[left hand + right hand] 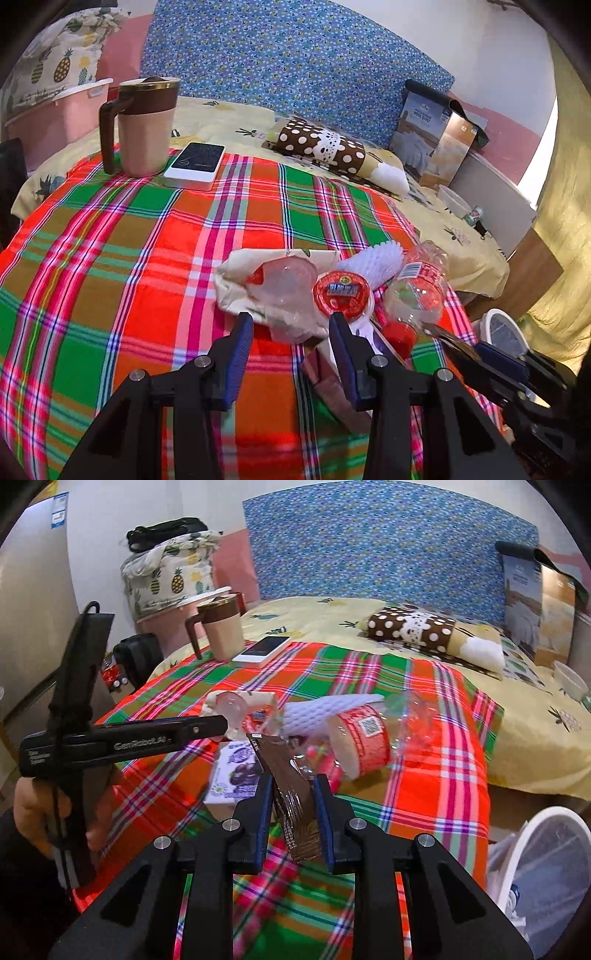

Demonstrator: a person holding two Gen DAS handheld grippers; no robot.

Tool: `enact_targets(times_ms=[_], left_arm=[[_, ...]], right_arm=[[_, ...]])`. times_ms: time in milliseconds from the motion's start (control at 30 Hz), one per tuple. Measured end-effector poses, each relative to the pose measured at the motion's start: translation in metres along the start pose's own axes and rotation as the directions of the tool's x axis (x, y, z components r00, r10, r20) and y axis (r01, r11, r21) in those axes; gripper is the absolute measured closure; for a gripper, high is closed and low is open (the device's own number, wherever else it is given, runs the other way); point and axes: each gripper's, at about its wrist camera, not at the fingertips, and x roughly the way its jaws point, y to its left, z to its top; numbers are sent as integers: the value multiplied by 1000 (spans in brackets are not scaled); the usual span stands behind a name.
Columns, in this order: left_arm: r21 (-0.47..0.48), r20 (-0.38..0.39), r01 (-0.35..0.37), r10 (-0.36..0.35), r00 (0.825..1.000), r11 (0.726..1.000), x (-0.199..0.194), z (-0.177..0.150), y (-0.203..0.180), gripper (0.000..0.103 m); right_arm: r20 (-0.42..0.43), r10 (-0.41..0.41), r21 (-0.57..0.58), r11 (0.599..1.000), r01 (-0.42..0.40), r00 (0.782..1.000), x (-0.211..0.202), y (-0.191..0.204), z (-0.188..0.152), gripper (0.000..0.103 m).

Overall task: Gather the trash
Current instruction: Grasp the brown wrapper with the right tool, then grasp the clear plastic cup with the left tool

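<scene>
The trash lies in one heap on the plaid cloth that covers the bed; all positions below refer to this heap.

Right hand-held gripper: closed on a brown foil wrapper, which stands up from between the pads and leans back toward the heap. Left hand-held gripper: jaws parted, nothing between them, just short of the heap's near edge.

Heap contents, left wrist view: a crumpled clear plastic cup, a red-lidded cup, white foam netting and a clear plastic bottle with a red cap.

Shown only in the right wrist view: a purple-printed carton on the near side of the heap, the red paper cup's QR-code label, and the person's hand on the left device's grip. The left view shows only a purplish edge there, possibly the same carton.

A white bin stands off the bed, right of the heap. A mug and a phone sit on the cloth well behind the heap.
</scene>
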Motion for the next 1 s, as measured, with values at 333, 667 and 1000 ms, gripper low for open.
enact_targets(times_ms=[333, 667, 1000], left_arm=[[6, -22, -30, 30, 999, 1000, 16, 3, -1, 72], [21, 10, -25, 24, 1000, 999, -10, -9, -5, 73], [57, 41, -46, 44, 998, 997, -50, -24, -21, 73]], right_arm=[[9, -11, 28, 1000, 11, 1000, -3, -10, -6, 78], [23, -35, 46, 998, 34, 999, -19, -15, -14, 78], [36, -68, 70, 995, 65, 997, -37, -16, -22, 78]])
